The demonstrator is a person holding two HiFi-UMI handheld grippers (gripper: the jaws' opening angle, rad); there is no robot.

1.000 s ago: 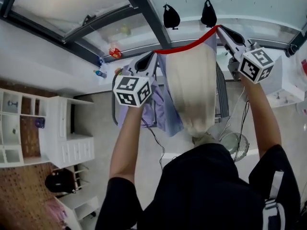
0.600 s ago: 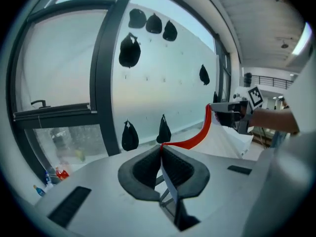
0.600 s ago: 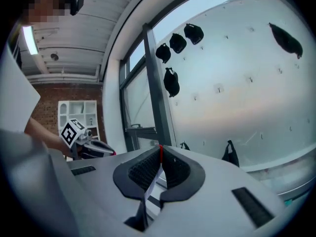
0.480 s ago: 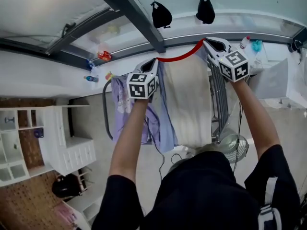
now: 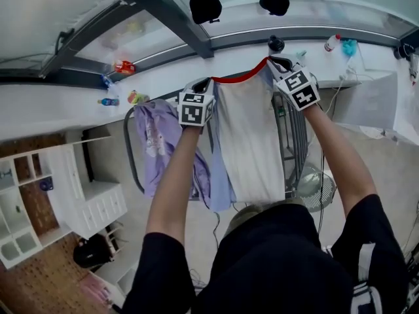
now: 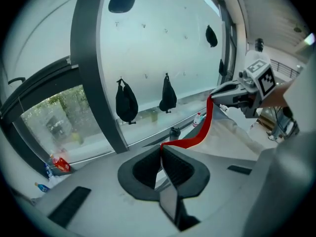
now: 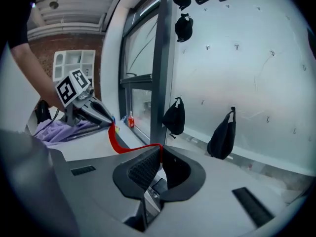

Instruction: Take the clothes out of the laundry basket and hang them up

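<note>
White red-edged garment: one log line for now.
left gripper: shut on white red-edged cloth garment | right gripper: shut on it | garment: spread between both, hanging

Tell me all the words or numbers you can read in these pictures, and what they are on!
There is no text that can be read.
Cube on the left hand-held gripper: only black-and-white square patterns, no letters.
Cube on the right hand-held gripper: the same, patterns only.
Bottle on the window ledge: label too small to read.
Red packet on the ledge: too blurred to read.
Shirt: no print showing.
</note>
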